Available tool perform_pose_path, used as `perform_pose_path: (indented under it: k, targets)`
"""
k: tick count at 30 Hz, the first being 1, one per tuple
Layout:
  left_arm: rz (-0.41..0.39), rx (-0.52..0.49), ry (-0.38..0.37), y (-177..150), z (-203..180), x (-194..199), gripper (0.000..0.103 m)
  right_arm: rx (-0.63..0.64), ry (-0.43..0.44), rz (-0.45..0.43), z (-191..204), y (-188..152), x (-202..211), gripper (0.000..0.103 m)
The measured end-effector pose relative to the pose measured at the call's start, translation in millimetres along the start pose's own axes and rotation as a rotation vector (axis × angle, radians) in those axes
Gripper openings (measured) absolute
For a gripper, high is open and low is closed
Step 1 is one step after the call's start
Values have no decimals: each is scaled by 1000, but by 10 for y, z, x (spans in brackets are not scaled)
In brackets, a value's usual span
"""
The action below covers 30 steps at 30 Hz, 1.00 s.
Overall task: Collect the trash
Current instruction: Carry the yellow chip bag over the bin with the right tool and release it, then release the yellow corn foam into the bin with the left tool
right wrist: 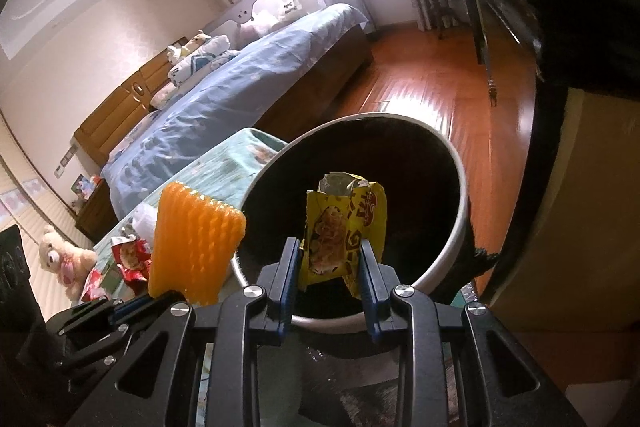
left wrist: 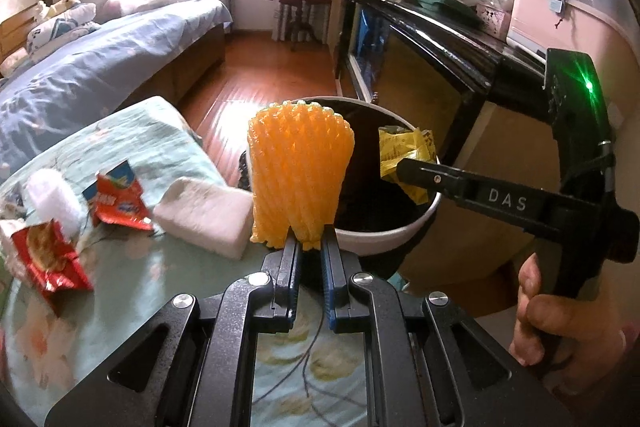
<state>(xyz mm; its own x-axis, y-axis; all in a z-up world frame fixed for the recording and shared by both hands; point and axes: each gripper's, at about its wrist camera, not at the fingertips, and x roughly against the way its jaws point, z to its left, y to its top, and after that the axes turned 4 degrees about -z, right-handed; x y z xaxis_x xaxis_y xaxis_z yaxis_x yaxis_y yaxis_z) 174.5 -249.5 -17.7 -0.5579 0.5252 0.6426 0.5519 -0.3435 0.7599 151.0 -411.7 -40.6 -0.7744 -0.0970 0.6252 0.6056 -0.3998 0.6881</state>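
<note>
So my right claw (right wrist: 330, 259) pinches the yellow wrapper (right wrist: 344, 227) right above the bin (right wrist: 460, 227) (already over the opening); my left claw (left wrist: 308, 247) clamps the orange foam net (left wrist: 300, 171) upright, just short of the rim.

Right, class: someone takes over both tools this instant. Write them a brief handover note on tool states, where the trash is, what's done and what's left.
Left tool: shut on the orange foam net, held upright by the bin's near rim.
Right tool: shut on the yellow snack wrapper, over the bin mouth.
Done: both pieces lifted and brought to the bin.
Left: release both; then collect the two red wrappers, white tissue and white foam block on the floral tablecloth.
</note>
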Motion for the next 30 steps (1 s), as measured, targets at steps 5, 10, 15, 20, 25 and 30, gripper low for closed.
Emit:
perform_pose_path:
  k: [5,10,15,20,25,30]
  targets:
    - [31,14,-27,101,-12,-145,9,-15,-15,3,-76,34,-77,28]
    - [48,12,-40,193,-40,-265,9,-29,-26,8,-129,70,-143,29]
    - [47,14,-33,253,-30,-314,14,-41,-34,7,-165,107,-193,35]
    - [38,29,-22,208,2,-271,47,-47,-27,8,-142,97,-220,55]
    - [19,52,16,55,85,-138,56,-49,-21,12,-119,66,-215,58]
    - [20,135,56,-183,295,3,59,-30,-7,6,-30,40,-174,72]
